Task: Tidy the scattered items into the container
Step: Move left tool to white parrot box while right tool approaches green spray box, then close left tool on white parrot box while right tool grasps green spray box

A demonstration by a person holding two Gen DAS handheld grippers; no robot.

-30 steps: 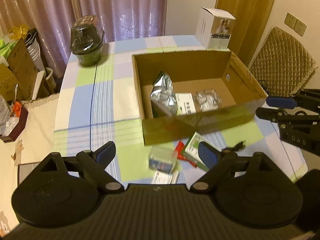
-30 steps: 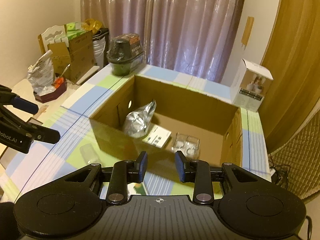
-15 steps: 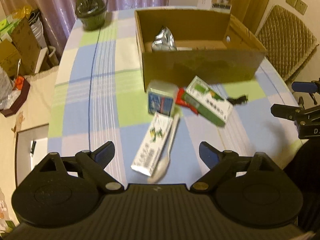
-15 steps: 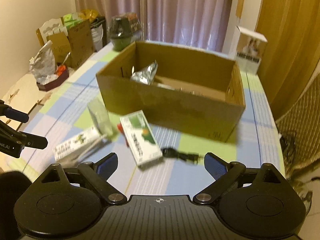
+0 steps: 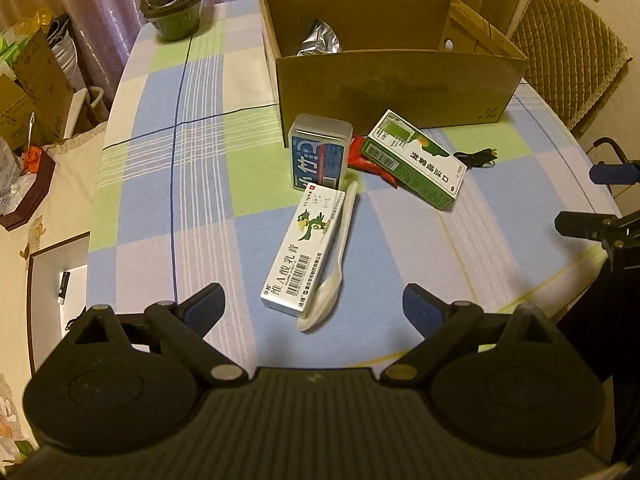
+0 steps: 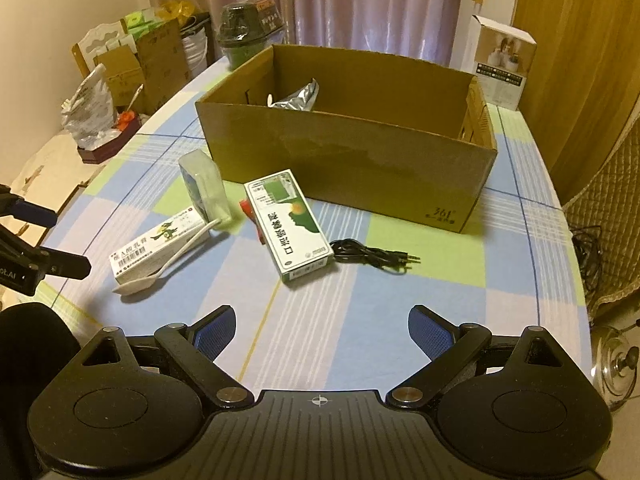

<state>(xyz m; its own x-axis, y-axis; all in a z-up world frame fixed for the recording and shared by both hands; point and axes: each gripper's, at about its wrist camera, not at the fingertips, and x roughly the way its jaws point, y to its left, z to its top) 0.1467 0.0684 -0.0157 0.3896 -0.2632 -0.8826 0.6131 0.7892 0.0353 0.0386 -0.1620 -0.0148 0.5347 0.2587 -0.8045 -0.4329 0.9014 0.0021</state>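
An open cardboard box (image 5: 396,80) stands on the checked tablecloth with a silver foil bag (image 5: 320,42) inside. In front of it lie a blue clear-lidded case (image 5: 320,156), a green-and-white medicine box (image 5: 416,160) on a red packet (image 5: 360,160), a white ointment box (image 5: 306,256), a white spoon (image 5: 332,280) and a black cable (image 6: 376,256). My left gripper (image 5: 314,308) hovers just short of the spoon's bowl, its jaws opening with nothing between them. My right gripper (image 6: 320,332) is open and empty, short of the medicine box (image 6: 288,224).
A dark green lidded bowl (image 5: 174,12) sits at the table's far left corner and a white carton (image 6: 502,60) behind the box. A quilted chair (image 5: 568,52) stands at the right. Cartons and bags (image 6: 140,60) crowd the floor at left.
Both grippers have drawn back from above the box and sunk toward the items in front of it. The right jaws went from nearly shut to wide open. The left jaws widened slightly.
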